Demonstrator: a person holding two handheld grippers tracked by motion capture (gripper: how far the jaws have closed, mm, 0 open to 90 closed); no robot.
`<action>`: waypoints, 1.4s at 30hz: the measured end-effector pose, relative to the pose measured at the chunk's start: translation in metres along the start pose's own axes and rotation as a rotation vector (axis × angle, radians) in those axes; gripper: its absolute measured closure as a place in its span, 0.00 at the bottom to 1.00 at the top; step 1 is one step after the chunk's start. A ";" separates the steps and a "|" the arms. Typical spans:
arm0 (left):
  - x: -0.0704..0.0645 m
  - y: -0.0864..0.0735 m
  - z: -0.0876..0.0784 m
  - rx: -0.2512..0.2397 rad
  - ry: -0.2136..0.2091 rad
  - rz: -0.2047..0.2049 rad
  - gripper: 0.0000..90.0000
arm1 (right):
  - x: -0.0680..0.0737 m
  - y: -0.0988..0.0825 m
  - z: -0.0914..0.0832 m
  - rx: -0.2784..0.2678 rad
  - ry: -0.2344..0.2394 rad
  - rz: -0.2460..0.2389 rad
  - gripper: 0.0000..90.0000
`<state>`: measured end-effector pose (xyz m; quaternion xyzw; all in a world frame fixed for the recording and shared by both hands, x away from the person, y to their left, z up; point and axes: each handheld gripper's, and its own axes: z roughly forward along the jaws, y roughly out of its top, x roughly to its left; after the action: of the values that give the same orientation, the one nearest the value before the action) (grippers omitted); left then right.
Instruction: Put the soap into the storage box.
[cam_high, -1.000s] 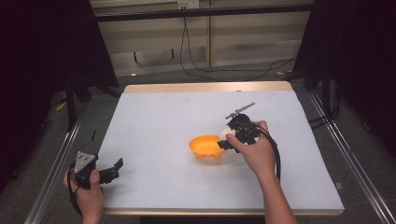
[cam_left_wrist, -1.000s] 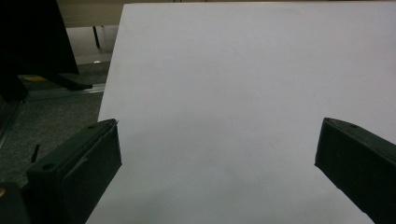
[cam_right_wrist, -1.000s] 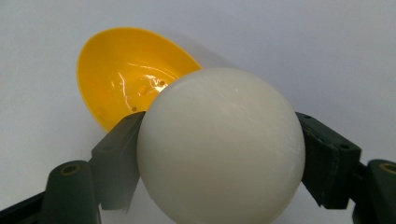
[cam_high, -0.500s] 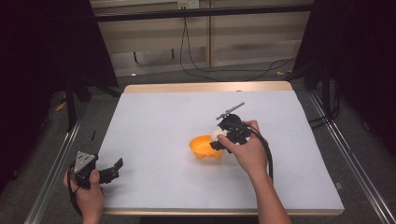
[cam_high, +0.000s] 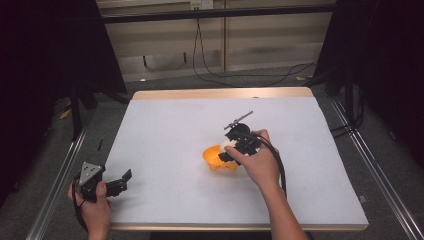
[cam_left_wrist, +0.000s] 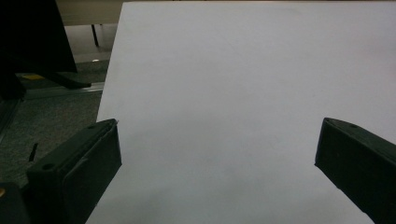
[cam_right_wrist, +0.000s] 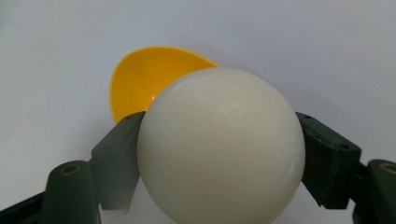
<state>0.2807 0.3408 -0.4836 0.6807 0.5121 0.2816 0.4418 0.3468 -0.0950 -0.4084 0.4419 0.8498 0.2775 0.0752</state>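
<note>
Holding a white ball (cam_right_wrist: 219, 144) clamped in the right gripper (cam_high: 235, 148) above the orange bowl (cam_high: 214, 159), we judge release next; left gripper (cam_high: 112, 185) idles open at 8 o'clock.

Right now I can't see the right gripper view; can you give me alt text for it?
A large white ball is clamped between the right gripper's two black fingers, close to the camera. Behind it, an orange bowl sits on the white table, its hollow facing the camera and partly hidden by the ball.
</note>
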 end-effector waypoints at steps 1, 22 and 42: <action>0.000 0.000 0.000 0.000 0.000 0.000 0.00 | 0.001 0.000 0.001 0.000 -0.003 -0.005 0.27; 0.000 0.000 0.000 -0.002 -0.004 0.001 0.00 | 0.009 0.004 0.015 0.045 0.003 0.014 0.26; 0.001 0.000 0.000 -0.002 -0.008 0.001 0.00 | 0.004 0.003 0.012 0.030 0.013 0.039 0.27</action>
<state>0.2805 0.3419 -0.4834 0.6817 0.5098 0.2796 0.4441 0.3513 -0.0855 -0.4164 0.4575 0.8456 0.2690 0.0577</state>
